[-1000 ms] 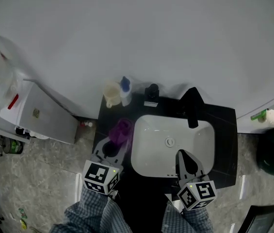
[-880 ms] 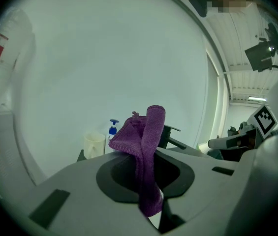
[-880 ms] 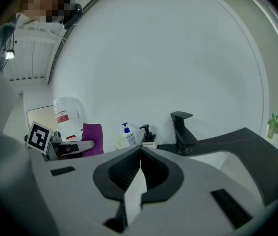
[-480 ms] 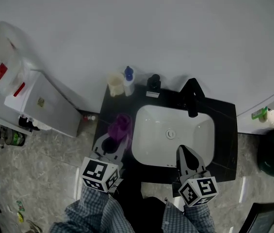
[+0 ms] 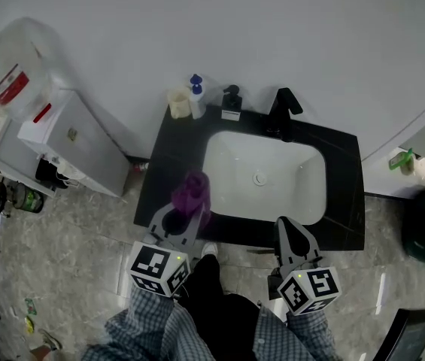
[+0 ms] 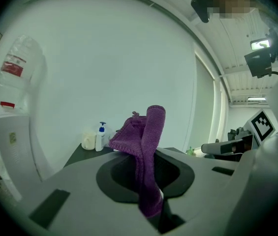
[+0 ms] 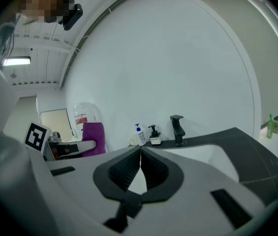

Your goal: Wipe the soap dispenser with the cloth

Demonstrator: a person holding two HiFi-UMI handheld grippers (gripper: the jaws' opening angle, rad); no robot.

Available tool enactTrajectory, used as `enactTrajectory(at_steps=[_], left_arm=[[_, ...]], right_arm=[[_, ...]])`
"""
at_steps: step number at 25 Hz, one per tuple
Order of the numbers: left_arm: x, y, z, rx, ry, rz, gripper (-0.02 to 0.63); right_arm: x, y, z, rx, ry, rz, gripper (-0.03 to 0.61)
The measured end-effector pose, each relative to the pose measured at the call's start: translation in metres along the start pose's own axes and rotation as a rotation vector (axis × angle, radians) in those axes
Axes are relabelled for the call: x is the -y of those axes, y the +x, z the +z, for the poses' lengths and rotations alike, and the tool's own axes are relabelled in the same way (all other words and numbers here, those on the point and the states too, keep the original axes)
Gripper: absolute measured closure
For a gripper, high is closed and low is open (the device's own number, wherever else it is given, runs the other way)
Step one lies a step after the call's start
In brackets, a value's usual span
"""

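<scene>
My left gripper (image 5: 183, 219), lower centre, clamps the cloth (image 5: 191, 192); right gripper (image 5: 287, 229) closed, empty. Unsteadied, the soap dispenser (image 5: 232, 101), upper centre, may topple when wiped.

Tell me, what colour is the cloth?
Purple. The cloth shows best in the left gripper view.

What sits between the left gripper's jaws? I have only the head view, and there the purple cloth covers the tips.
Observer: In the left gripper view the left gripper is shut on the purple cloth, which stands up from the jaws.
Operator: And the right gripper?
Observer: Shut and empty: its own view shows the jaws together.
Operator: Does the left gripper view show the black dispenser?
Observer: No. On the counter it shows only the white pump bottle and a cup.
</scene>
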State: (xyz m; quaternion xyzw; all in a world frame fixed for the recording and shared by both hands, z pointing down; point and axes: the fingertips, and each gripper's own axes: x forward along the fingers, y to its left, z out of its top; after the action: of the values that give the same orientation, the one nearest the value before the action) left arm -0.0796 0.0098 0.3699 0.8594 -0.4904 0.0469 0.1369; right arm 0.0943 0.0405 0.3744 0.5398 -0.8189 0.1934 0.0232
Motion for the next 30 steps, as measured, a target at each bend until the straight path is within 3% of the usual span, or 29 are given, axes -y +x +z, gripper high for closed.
enactTrajectory(at_steps=[7, 13, 30], left_arm=[[0.052, -0.057, -0.022, 0.018, 0.004, 0.02, 0.554], [0.076, -0.09, -0.021, 0.032, 0.028, 0.027, 0.554], [0.075, -0.129, 0.001, 0.023, 0.052, -0.036, 0.554]], right_arm=[[-0.01, -0.075, -0.027, 0.009, -0.006, 0.023, 0.56], [-0.022, -0.115, -0.035, 0.015, -0.006, 0.032, 0.56], [-0.065, -0.115, -0.009, 0.082, 0.005, 0.018, 0.56]])
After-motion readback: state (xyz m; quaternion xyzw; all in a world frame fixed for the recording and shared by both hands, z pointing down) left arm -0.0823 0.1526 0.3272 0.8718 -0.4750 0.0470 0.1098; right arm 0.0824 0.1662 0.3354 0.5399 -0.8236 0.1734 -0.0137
